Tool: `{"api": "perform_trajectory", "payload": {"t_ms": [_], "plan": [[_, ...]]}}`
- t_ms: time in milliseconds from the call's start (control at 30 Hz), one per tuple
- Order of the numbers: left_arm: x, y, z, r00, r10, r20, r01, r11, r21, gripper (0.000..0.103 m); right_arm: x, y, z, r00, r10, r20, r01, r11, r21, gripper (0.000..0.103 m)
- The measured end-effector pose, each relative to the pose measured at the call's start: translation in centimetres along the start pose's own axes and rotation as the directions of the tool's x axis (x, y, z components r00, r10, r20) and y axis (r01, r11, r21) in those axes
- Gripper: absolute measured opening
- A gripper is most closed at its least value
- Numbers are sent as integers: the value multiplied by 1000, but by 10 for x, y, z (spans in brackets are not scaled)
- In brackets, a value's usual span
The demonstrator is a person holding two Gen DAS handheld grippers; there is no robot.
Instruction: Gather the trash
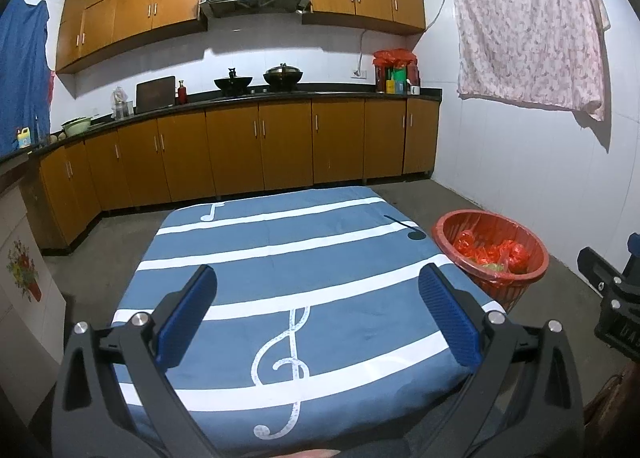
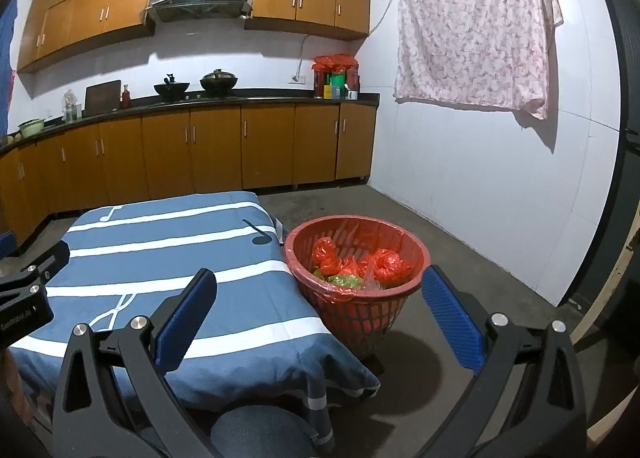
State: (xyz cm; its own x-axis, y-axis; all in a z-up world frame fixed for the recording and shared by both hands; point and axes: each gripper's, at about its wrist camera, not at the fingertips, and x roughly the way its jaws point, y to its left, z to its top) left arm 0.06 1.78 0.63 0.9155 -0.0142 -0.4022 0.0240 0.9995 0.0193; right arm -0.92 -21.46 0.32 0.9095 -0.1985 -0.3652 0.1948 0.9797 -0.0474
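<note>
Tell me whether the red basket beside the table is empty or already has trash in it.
Not empty. The red basket holds several crumpled red bags and some green scraps, filling only its lower part.

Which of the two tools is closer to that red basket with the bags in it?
The right tool. The red basket sits on the floor just ahead of it, beside the table. The left tool hangs over the music-note tablecloth, with the basket off to its right.

Bench (image 1: 224,258) fills lower centre of the left wrist view, covered by a blue cloth (image 1: 340,342) with white stripes and music notes, nothing on top. Concrete floor (image 2: 460,254) at right carries a red basket (image 2: 356,312) just beside the bench corner.
</note>
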Motion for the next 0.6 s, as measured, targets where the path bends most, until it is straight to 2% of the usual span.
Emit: {"api": "perform_trajectory", "payload": {"t_ms": [333,600], "plan": [[-3,2,0,1000,2,-3,-2,1000,-19,99,-3,4,-1,1000,14,-6,-14,1000,-3,101],[-4,2,0,1000,2,-3,-2,1000,-20,99,-5,0,-3,1000,-18,-12,18,1000,13,101]]}}
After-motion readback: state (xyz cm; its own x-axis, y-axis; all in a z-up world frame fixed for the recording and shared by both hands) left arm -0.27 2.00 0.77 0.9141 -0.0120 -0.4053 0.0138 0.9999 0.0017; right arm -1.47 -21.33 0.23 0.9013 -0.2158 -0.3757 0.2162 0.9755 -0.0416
